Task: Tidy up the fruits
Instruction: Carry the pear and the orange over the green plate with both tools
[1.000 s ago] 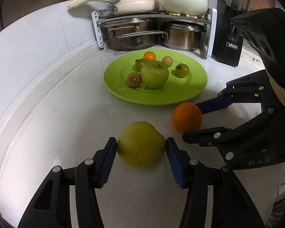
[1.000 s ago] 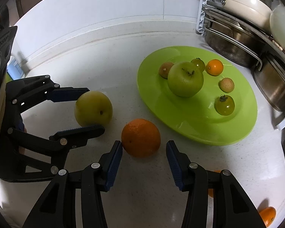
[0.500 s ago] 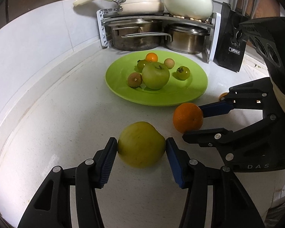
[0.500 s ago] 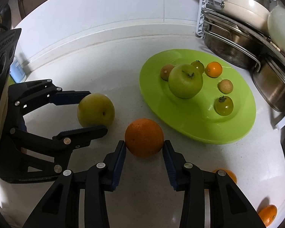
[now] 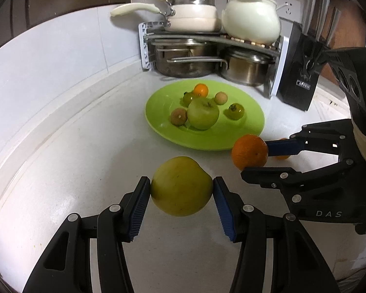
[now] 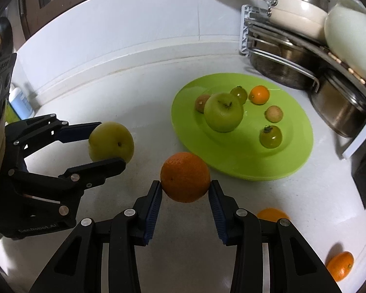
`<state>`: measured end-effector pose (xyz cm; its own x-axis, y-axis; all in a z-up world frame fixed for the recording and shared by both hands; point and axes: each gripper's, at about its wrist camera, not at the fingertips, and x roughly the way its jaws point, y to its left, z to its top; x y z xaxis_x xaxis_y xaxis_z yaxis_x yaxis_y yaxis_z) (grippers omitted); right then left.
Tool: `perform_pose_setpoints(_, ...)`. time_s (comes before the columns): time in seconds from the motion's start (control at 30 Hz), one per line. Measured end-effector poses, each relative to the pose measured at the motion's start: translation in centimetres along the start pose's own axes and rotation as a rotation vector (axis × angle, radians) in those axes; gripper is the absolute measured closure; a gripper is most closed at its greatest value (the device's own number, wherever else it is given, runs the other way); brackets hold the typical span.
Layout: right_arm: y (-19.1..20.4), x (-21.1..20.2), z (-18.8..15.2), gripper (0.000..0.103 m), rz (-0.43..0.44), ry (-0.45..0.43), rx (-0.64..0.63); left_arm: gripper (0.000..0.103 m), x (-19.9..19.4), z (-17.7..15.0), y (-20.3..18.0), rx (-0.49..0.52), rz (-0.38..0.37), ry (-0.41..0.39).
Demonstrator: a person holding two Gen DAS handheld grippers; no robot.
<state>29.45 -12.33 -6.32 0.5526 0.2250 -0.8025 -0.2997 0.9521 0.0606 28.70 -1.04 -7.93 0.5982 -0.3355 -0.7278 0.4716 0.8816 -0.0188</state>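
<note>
My left gripper (image 5: 181, 193) is shut on a yellow-green apple (image 5: 181, 186) and holds it just above the white counter. To its right, my right gripper (image 6: 185, 191) is shut on an orange (image 6: 185, 177), also raised off the counter. In the right wrist view the left gripper (image 6: 105, 144) with the apple (image 6: 111, 141) shows at the left. Beyond both lies a green plate (image 5: 246, 131) with a large green apple (image 5: 203, 116), a small orange fruit (image 5: 200, 89) and several other small fruits.
A rack of steel pots (image 5: 190, 58) with white cookware on top stands behind the plate. A black knife block (image 5: 302, 83) is at the back right. Two more oranges (image 6: 272, 214) (image 6: 340, 266) lie on the counter at the right. A small blue-white bottle (image 6: 19, 100) stands far left.
The right gripper's jaws closed onto the orange. Both fruits have lifted a little off the counter, and the plate and pots now look farther off in the left wrist view.
</note>
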Motion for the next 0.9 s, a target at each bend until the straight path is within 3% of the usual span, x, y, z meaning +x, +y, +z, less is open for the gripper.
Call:
perform_pose_setpoints(0.5, -2.0, -6.4, 1.4, 0.062, -0.067, -0.158, 0.062, 0.051, -3.4, 3.9, -2.2, -0.003, -0.024, -0.110)
perform_pose_setpoints(0.9, -4.6, -8.2, 3.7, 0.062, -0.100, -0.236, 0.103, 0.051, -3.2, 8.0, -2.2, -0.029, -0.040, -0.149)
